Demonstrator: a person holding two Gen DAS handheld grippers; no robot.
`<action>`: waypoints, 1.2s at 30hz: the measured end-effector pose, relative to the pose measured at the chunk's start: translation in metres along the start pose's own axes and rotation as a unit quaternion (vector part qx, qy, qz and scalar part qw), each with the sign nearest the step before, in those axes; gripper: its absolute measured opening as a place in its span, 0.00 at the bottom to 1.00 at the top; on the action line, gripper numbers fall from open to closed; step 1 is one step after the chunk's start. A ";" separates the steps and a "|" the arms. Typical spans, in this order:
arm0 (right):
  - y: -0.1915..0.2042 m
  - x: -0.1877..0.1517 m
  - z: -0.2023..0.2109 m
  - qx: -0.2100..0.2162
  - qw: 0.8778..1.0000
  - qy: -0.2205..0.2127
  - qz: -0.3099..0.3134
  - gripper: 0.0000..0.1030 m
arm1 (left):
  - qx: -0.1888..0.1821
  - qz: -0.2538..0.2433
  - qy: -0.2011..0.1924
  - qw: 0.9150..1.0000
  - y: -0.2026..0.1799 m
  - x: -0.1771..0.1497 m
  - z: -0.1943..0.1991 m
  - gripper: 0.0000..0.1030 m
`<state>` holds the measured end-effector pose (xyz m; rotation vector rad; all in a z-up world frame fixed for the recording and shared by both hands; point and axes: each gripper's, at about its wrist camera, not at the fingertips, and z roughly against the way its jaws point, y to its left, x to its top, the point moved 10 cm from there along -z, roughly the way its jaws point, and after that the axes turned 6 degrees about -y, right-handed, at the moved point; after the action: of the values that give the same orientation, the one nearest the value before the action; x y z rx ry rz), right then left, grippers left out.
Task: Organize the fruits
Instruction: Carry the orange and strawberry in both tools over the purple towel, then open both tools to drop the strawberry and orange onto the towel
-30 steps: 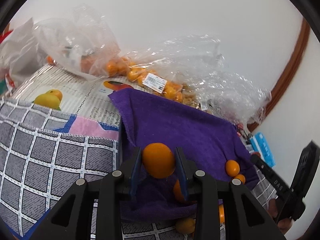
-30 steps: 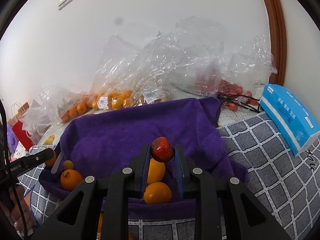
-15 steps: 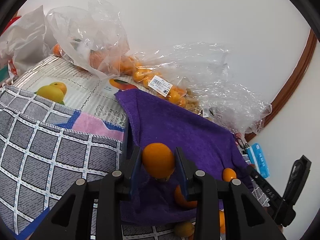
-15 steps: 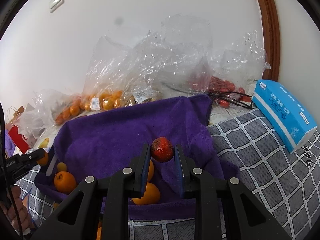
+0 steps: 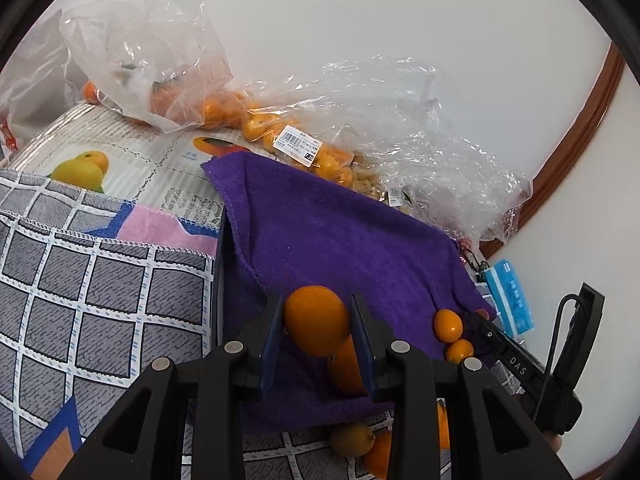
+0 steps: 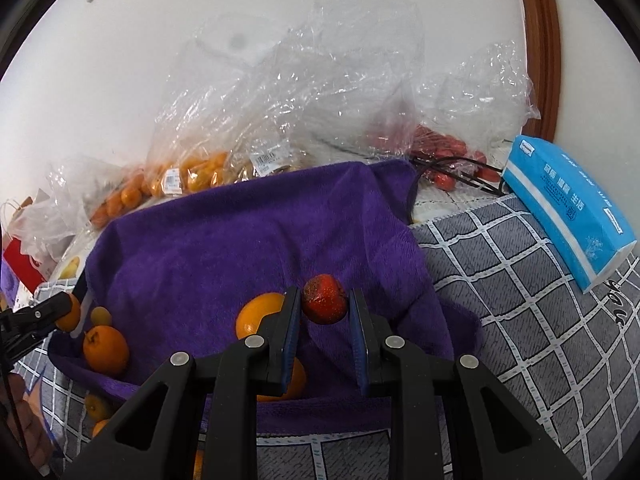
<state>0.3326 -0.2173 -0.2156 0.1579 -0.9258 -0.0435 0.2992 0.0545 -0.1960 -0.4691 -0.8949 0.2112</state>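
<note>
My left gripper (image 5: 317, 322) is shut on an orange (image 5: 317, 320), held above the near edge of a purple towel (image 5: 340, 240). Two small oranges (image 5: 448, 325) lie on the towel to its right, and a yellowish fruit (image 5: 352, 439) sits below the towel's edge. In the right wrist view my right gripper (image 6: 325, 306) is shut on a small red fruit (image 6: 324, 298) over the same purple towel (image 6: 240, 248). A large orange (image 6: 260, 316) rests just left of its fingers and another orange (image 6: 105, 349) lies at the towel's left end, near the left gripper (image 6: 44, 316).
Clear plastic bags of oranges (image 5: 280, 136) and of red fruits (image 6: 440, 152) are piled against the white wall behind the towel. A blue tissue pack (image 6: 568, 216) lies on the grey checked cloth (image 6: 520, 312) at the right. A fruit-printed box (image 5: 120, 156) sits at the left.
Both grippers keep their fruits and have tilted slightly, so the towel sits a little lower and more to the side in each view. The large orange now shows left of the right gripper's fingers.
</note>
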 end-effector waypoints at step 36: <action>0.008 -0.008 -0.004 0.001 1.000 0.013 0.008 0.25 | 0.026 -0.030 0.048 0.998 -0.002 -0.015 -0.016 0.31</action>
<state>0.3309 -0.2077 -0.2229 0.1528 -0.9017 -0.0251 0.3023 0.0424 -0.2142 -0.4012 -0.8062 0.1560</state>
